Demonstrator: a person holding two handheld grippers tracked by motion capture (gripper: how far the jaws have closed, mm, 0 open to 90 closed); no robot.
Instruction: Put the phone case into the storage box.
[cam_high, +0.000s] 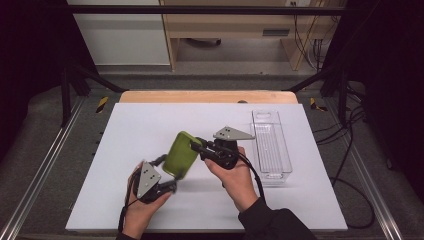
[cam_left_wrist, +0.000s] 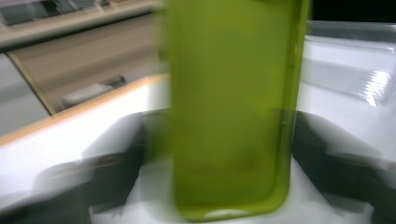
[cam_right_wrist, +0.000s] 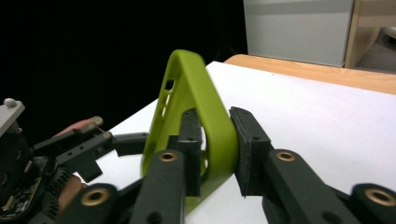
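A green phone case (cam_high: 180, 154) is held above the white board, tilted with its upper end toward the far side. My right gripper (cam_high: 197, 146) comes from the right and is shut on it. In the right gripper view the two pads (cam_right_wrist: 247, 140) pinch the case's rim (cam_right_wrist: 196, 102). My left gripper (cam_high: 167, 174) is at the case's lower end. The left gripper view is blurred. There the case (cam_left_wrist: 229, 116) stands upright between the two jaws, which sit close on either side. Whether they press on it I cannot tell. The left gripper's fingers (cam_right_wrist: 112, 139) reach the case from the left.
A clear plastic bin (cam_high: 271, 145) lies lengthwise on the right part of the white board (cam_high: 140, 120), just beyond my right hand; its ribbed floor (cam_left_wrist: 350, 74) is behind the case. The table's wooden edge (cam_high: 207, 96) runs along the far side.
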